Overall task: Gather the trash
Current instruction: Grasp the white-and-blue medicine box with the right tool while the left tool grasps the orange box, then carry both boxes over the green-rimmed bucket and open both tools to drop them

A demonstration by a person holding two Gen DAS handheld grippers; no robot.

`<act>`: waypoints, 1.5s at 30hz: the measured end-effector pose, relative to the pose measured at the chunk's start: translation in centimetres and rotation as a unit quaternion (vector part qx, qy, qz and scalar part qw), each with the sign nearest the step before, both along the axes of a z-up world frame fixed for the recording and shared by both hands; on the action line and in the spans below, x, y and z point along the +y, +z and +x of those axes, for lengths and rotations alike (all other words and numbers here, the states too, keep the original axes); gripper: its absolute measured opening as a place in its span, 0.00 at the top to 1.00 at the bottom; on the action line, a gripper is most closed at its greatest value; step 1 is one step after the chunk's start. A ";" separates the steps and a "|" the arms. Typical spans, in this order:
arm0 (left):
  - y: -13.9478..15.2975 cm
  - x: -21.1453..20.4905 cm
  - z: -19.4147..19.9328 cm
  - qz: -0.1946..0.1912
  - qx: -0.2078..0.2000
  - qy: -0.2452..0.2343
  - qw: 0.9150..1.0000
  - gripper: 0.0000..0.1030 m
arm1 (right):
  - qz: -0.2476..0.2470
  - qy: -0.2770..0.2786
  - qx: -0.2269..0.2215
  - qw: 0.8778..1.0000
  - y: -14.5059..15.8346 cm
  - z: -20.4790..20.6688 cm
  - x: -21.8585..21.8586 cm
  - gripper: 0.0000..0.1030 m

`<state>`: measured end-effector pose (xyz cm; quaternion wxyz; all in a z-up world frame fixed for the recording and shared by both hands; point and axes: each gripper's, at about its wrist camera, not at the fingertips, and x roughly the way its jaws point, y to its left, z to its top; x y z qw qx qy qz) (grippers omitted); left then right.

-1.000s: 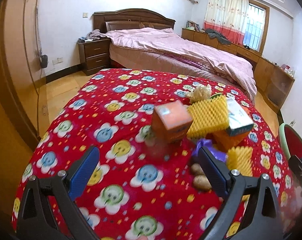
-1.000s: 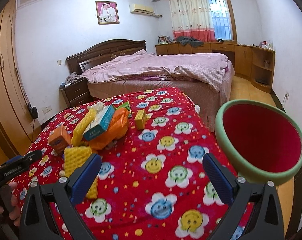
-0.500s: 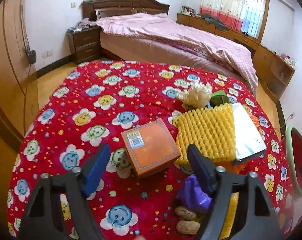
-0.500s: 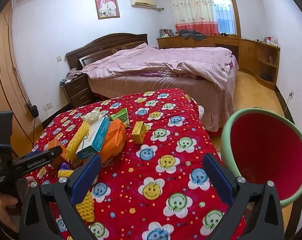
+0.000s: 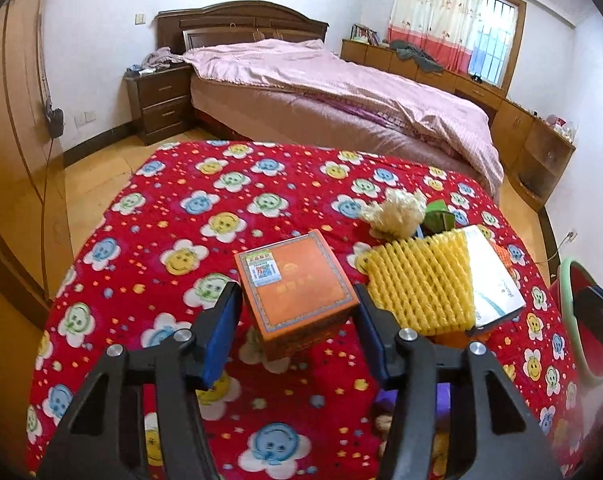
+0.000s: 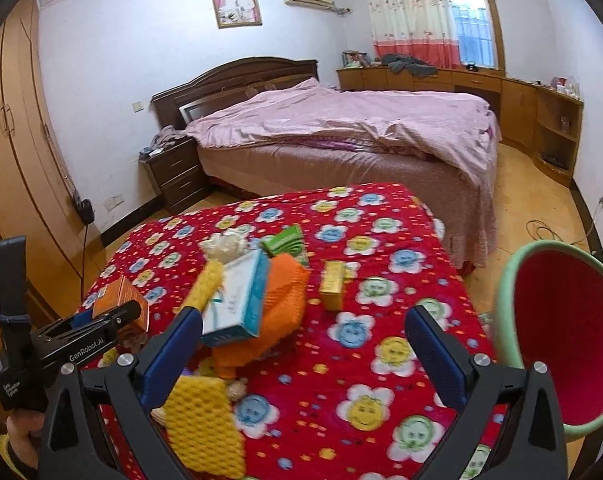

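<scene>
An orange square box [image 5: 297, 280] lies on the red smiley-flower tablecloth [image 5: 181, 240]. My left gripper [image 5: 297, 312] straddles it, one blue pad on each side. Its jaws are closing, and the pads stand at the box's sides without clearly pressing. To the right is a trash heap: yellow foam net [image 5: 421, 284], white-and-teal carton [image 5: 495, 280], cream fluffy wad [image 5: 397, 212], orange foam net [image 6: 279, 308], green packet [image 6: 285, 242], small yellow box [image 6: 333, 284]. My right gripper [image 6: 303, 320] hangs open above the cloth with nothing in it. A red bin with a green rim [image 6: 505, 300] stands at the right.
A second yellow foam net [image 6: 205, 424], a purple wrapper [image 5: 441, 396] and peanuts [image 5: 381, 424] lie near the table's front. Beyond the table are a pink-covered bed [image 6: 341, 128], a nightstand [image 6: 177, 176] and a wardrobe [image 6: 17, 160] at the left. A hand [image 6: 19, 436] holds the left gripper.
My left gripper has come forward over the orange box and its jaws have narrowed around it. The right gripper has drawn back and up a little, so the bin sits further right.
</scene>
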<state>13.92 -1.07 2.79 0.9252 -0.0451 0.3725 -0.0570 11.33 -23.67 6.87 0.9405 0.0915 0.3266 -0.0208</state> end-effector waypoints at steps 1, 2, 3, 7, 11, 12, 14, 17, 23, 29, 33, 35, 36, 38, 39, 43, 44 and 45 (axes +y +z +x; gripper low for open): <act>0.0 0.4 0.0 -0.002 -0.002 0.002 1.000 0.45 | 0.003 0.004 0.003 1.000 -0.1 0.3 0.4 0.00; 0.0 0.7 0.0 -0.005 -0.002 0.003 1.000 0.45 | 0.008 0.010 0.009 1.000 -0.2 0.9 0.9 0.03; 0.0 1.0 0.0 -0.009 -0.003 0.003 1.000 0.45 | 0.011 0.013 0.012 1.000 -0.3 1.3 1.2 0.05; -0.4 2.1 0.0 -0.026 -0.002 0.000 1.000 0.45 | 0.025 0.028 0.035 0.999 -1.3 3.3 2.5 0.25; -0.7 2.7 0.2 -0.041 0.002 -0.008 0.999 0.45 | 0.033 0.033 0.063 0.997 -2.7 5.3 3.5 0.41; -0.7 2.8 0.3 -0.046 0.003 -0.011 0.999 0.45 | 0.033 0.033 0.068 0.997 -2.9 5.6 3.6 0.43; -0.8 3.0 0.4 -0.053 0.005 -0.017 0.998 0.45 | 0.040 0.035 0.080 0.995 -3.5 6.2 3.9 0.46; -0.9 3.0 0.5 -0.061 0.006 -0.027 0.998 0.45 | 0.050 0.033 0.092 0.994 -4.3 6.7 4.2 0.58; -0.7 2.9 0.2 -0.066 0.003 -0.034 0.997 0.45 | 0.060 0.027 0.086 0.994 -4.4 6.1 4.2 0.68; 0.3 3.1 -0.8 -0.073 -0.004 -0.028 0.997 0.45 | 0.059 0.028 0.057 0.996 -2.5 4.3 4.2 0.72; 1.3 2.9 -1.7 -0.074 -0.010 -0.028 0.997 0.45 | 0.063 0.028 0.036 0.997 -1.0 2.9 3.8 0.72; 1.9 2.7 -2.2 -0.075 -0.013 -0.029 0.997 0.45 | 0.064 0.029 0.025 0.997 -0.3 2.2 3.5 0.72; 2.1 2.5 -2.4 -0.075 -0.014 -0.029 0.997 0.45 | 0.064 0.028 0.020 0.997 0.1 1.9 3.3 0.72; 2.6 2.1 -2.9 -0.071 -0.017 -0.033 0.997 0.45 | 0.063 0.026 0.009 0.998 0.8 1.0 2.9 0.72; 2.9 1.9 -3.1 -0.071 -0.018 -0.034 0.997 0.45 | 0.064 0.026 0.005 0.998 1.1 0.7 2.7 0.72; 4.2 1.0 -4.0 -0.073 -0.023 -0.047 0.996 0.45 | 0.064 0.020 -0.006 0.998 2.1 -0.7 1.5 0.72; 4.6 0.6 -4.2 -0.073 -0.026 -0.051 0.996 0.45 | 0.065 0.018 -0.010 0.998 2.3 -1.1 1.1 0.72; 5.0 0.3 -4.4 -0.072 -0.028 -0.055 0.995 0.45 | 0.065 0.014 -0.014 0.998 2.6 -1.6 0.6 0.72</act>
